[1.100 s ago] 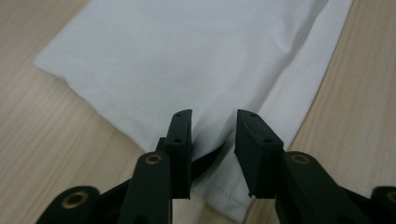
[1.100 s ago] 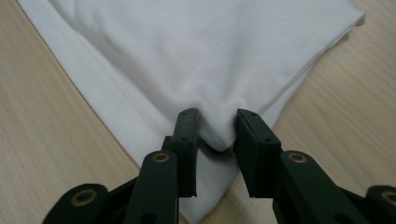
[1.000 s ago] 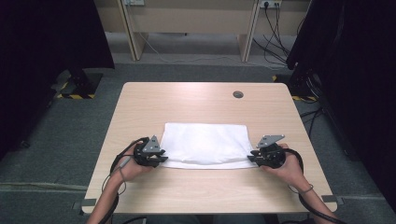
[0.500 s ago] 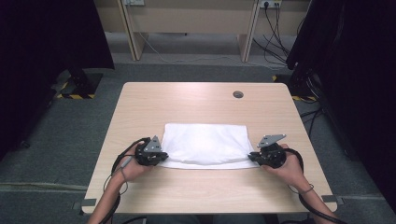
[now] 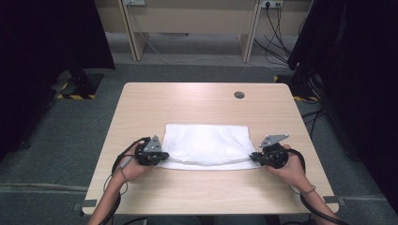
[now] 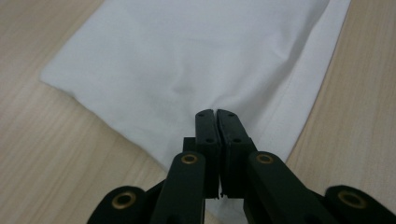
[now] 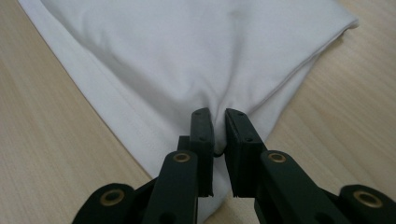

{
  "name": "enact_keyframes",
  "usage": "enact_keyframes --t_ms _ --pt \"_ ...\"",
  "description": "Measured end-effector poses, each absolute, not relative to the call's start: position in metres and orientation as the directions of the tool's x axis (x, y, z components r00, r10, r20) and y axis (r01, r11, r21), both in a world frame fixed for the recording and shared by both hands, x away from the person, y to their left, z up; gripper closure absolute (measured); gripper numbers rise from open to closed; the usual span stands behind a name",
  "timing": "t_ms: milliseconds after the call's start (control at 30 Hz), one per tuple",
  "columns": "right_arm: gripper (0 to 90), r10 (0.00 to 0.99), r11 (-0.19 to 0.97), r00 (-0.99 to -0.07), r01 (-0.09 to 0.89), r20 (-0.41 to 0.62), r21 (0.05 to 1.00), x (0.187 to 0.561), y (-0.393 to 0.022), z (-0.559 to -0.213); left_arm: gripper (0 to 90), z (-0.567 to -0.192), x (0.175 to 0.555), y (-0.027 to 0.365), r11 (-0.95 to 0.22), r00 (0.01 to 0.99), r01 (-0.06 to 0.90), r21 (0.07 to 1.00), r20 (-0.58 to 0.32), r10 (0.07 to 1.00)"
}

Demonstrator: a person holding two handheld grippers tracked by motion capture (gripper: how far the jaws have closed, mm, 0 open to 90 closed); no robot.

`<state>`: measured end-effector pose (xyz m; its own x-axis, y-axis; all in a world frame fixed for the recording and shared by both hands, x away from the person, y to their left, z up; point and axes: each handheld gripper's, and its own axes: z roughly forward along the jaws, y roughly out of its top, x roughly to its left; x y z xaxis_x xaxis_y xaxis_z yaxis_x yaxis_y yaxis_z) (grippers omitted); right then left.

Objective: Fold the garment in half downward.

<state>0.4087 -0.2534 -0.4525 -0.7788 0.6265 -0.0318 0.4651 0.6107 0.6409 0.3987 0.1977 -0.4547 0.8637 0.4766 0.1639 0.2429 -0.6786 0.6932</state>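
Observation:
A white cloth [image 5: 206, 143] lies folded on the wooden table [image 5: 187, 103], towards its near half. My left gripper [image 5: 164, 154] is at the cloth's near left corner, and in the left gripper view it [image 6: 215, 113] is shut on the cloth [image 6: 187, 56], with creases running into the jaws. My right gripper [image 5: 253, 155] is at the near right corner. In the right gripper view it [image 7: 217, 113] pinches a thicker bunch of the cloth [image 7: 187, 46], so a narrow gap stays between the jaws. A lower layer of cloth lies flat beneath the pinched layer.
A small round grommet [image 5: 239, 94] sits in the table's far right part. Bare wood surrounds the cloth on all sides. Beyond the table are desk legs, floor cables [image 5: 277, 28] and dark curtains [image 5: 356, 70].
Both grippers stay at the cloth's near corners. The upper layer's near edge has lifted slightly off the layer beneath.

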Motion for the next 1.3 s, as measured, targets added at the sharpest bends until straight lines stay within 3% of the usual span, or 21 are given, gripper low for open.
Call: enact_keyframes --t_ms 300,700,800,900,1000,1100,1300 --pt "82.6 0.623 0.582 -0.781 0.438 -0.03 0.685 0.396 -0.26 -0.436 87.5 -0.434 0.385 0.198 -0.669 0.867 0.19 0.718 0.197 0.458" --pt "81.4 0.593 0.654 -0.805 0.458 -0.031 0.602 0.392 -0.262 -0.459 84.8 -0.46 0.382 0.195 -0.714 0.902 0.24 0.658 0.12 0.414" --pt "77.1 0.584 0.665 -0.811 0.456 -0.032 0.592 0.392 -0.262 -0.459 80.0 -0.463 0.383 0.195 -0.706 0.904 0.26 0.658 0.09 0.418" --pt "66.5 0.584 0.661 -0.811 0.459 -0.024 0.593 0.393 -0.263 -0.454 69.9 -0.461 0.384 0.198 -0.688 0.892 0.278 0.67 0.086 0.443" --pt "64.1 0.606 0.609 -0.795 0.463 -0.001 0.644 0.393 -0.264 -0.443 59.3 -0.454 0.384 0.201 -0.657 0.879 0.283 0.699 0.085 0.469" --pt "62.0 0.61 0.591 -0.792 0.447 -0.009 0.671 0.396 -0.256 -0.435 54.4 -0.445 0.385 0.2 -0.625 0.87 0.264 0.735 0.098 0.483" --pt "59.3 0.603 0.632 -0.797 0.453 -0.032 0.628 0.406 -0.231 -0.446 49.0 -0.448 0.395 0.185 -0.602 0.846 0.275 0.75 0.109 0.522"
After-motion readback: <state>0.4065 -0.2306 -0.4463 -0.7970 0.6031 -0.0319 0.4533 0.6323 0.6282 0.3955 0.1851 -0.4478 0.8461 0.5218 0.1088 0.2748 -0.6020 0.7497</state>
